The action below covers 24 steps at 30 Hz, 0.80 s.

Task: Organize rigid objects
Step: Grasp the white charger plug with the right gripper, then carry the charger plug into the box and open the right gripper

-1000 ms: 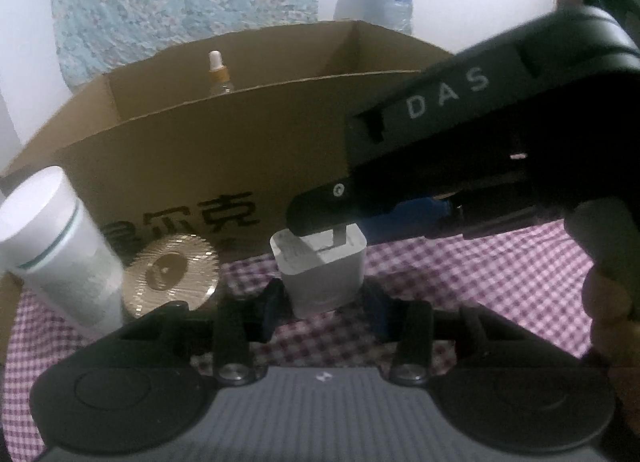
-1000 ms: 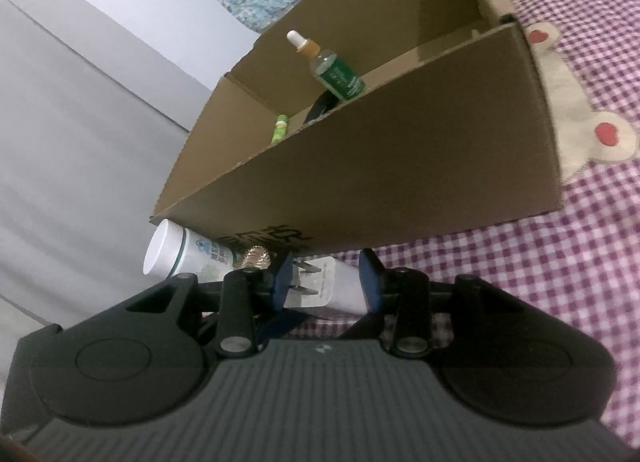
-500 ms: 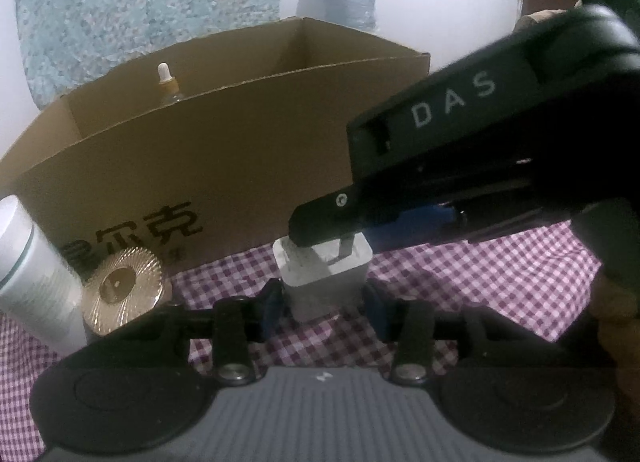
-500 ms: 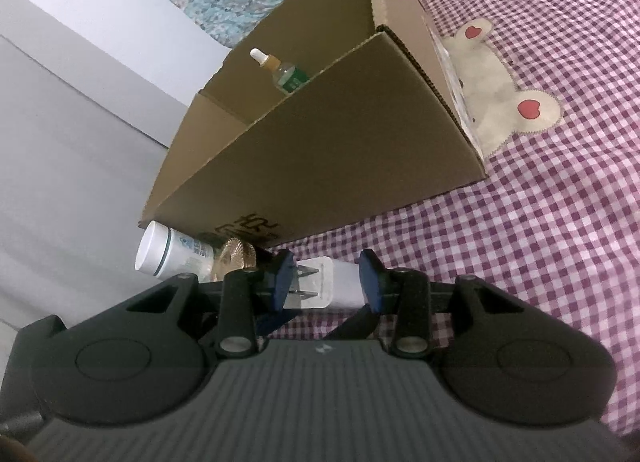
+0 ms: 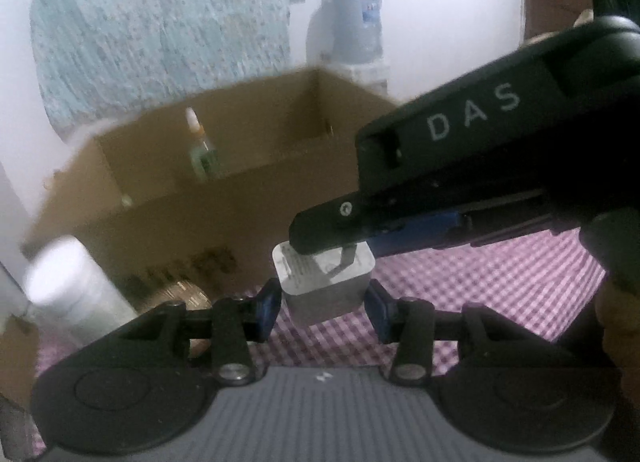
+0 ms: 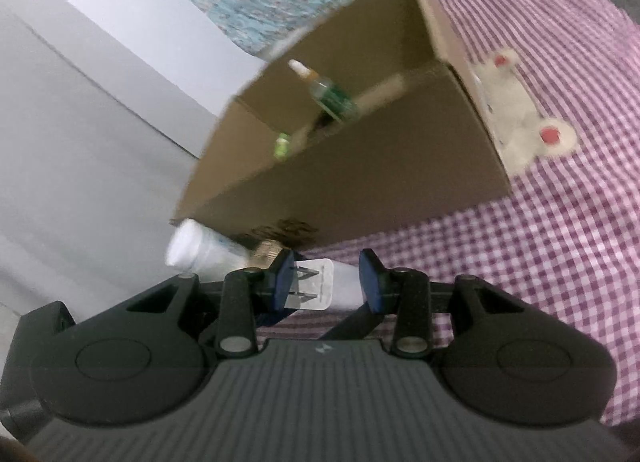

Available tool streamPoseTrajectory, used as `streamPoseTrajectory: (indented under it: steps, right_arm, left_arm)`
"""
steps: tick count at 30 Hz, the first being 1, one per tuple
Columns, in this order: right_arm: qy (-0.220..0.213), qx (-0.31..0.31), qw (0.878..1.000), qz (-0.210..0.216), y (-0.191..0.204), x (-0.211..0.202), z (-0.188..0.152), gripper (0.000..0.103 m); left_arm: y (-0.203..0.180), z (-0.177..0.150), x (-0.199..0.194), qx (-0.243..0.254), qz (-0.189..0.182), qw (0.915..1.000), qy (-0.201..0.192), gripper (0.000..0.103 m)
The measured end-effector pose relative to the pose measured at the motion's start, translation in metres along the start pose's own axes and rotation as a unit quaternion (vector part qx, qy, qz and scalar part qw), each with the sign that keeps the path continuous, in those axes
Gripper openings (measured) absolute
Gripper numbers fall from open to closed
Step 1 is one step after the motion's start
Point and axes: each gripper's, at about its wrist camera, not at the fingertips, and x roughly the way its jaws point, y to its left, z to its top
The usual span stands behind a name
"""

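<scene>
Left wrist view: white charger (image 5: 326,286) sits between the left gripper (image 5: 324,304) pads, prongs pointing up and away from the camera. Left pad looks in contact; a thin gap shows at the right pad, so I can't tell whether the left is really clamping. The right gripper (image 5: 352,238) reaches in from the right, and its black finger tip covers the prong end of the charger. Cardboard box (image 5: 224,197) is straight ahead past the charger, open top, dropper bottle (image 5: 202,149) standing inside. White bottle (image 5: 76,294) and gold disc (image 5: 184,294) sit on the checked cloth (image 5: 480,282) outside the box, to the left. Frame is motion-blurred.

Right wrist view: right gripper (image 6: 326,282) is clamped end to end on the charger (image 6: 316,284): left pad on the prong tips, right pad on the body's far end. Charger's long axis runs across the jaws, prongs to the left. The box (image 6: 360,165) lies ahead and above; its near wall stands between charger and interior. Dropper bottle (image 6: 330,95) and a small green-capped item (image 6: 282,143) are inside.

Key relation: charger is short of the box's near wall and about level with its lower part, so my guess is it must go up and forward over the rim. Both grippers are at the charger; the right has the definite hold.
</scene>
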Motion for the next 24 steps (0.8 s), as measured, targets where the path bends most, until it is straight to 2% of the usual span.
streamPoseTrajectory:
  steps: [6, 10, 14, 17, 21, 24]
  right_arm:
    - [-0.031, -0.050, 0.998, 0.034, 0.037, -0.020, 0.029, 0.037]
    - [-0.035, -0.071, 0.996, 0.046, 0.052, -0.016, 0.063, 0.037]
    - [-0.012, -0.067, 0.997, 0.046, 0.048, 0.004, 0.105, 0.037]
    - [0.022, -0.051, 0.998, 0.043, 0.039, 0.035, 0.140, 0.035]
    - [0.049, -0.053, 0.997, 0.012, 0.029, 0.075, 0.172, 0.035]
    - [0.066, -0.038, 0.997, 0.004, 0.015, 0.101, 0.186, 0.034]
  left_arm:
    - [0.017, 0.038, -0.028, 0.005, 0.009, 0.9992, -0.038, 0.047]
    - [0.036, 0.073, -0.018, -0.006, 0.003, 0.9995, -0.031, 0.047]
    - [0.058, 0.107, 0.015, -0.038, -0.012, 0.9992, 0.002, 0.046]
    - [0.074, 0.128, 0.048, -0.064, -0.026, 0.9970, 0.036, 0.044]
    - [0.081, 0.146, 0.092, -0.066, -0.021, 0.9949, 0.074, 0.044]
    - [0.082, 0.153, 0.121, -0.074, -0.020, 0.9914, 0.106, 0.044]
